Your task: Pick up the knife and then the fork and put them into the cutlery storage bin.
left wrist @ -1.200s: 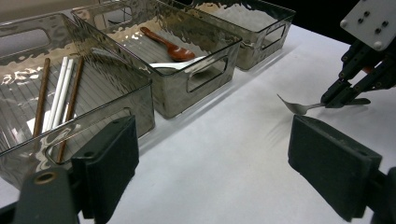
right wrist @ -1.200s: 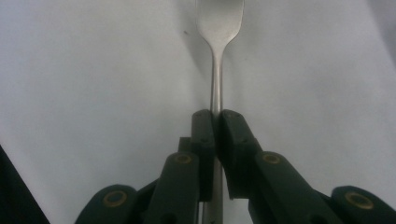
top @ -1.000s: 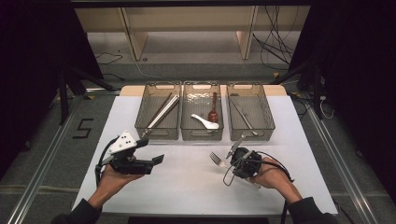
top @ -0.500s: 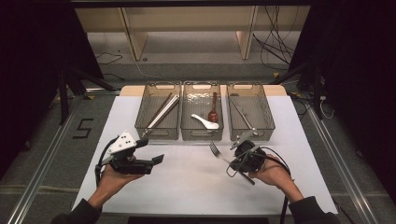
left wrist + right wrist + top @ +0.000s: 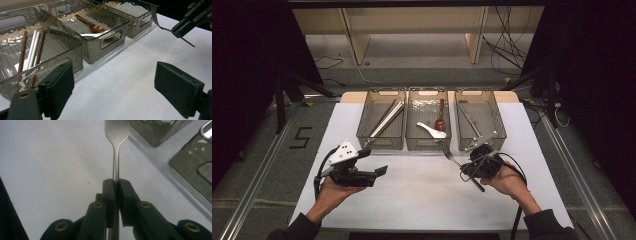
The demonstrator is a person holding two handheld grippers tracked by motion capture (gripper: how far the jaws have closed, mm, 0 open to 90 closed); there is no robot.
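My right gripper point(image 5: 469, 167) is shut on the handle of a metal fork point(image 5: 451, 156) just above the white table, in front of the gap between the middle and right bins. The tines point toward the bins. In the right gripper view the fork point(image 5: 116, 135) runs straight up from the closed jaws of the right gripper point(image 5: 115, 185). My left gripper point(image 5: 373, 162) hovers at the front left, open and holding nothing. In the left gripper view the left gripper point(image 5: 117, 92) has its jaws wide apart, and the fork point(image 5: 156, 18) shows at upper right.
Three clear bins stand in a row at the back. The left bin point(image 5: 362, 134) holds chopsticks point(image 5: 384, 120). The middle bin point(image 5: 428, 146) holds a white spoon point(image 5: 430, 131) and a red spoon point(image 5: 440, 118). The right bin point(image 5: 498, 120) holds a metal utensil point(image 5: 469, 120).
My right gripper has carried the fork away from the person and closer to the bins. The left gripper has stayed almost still.
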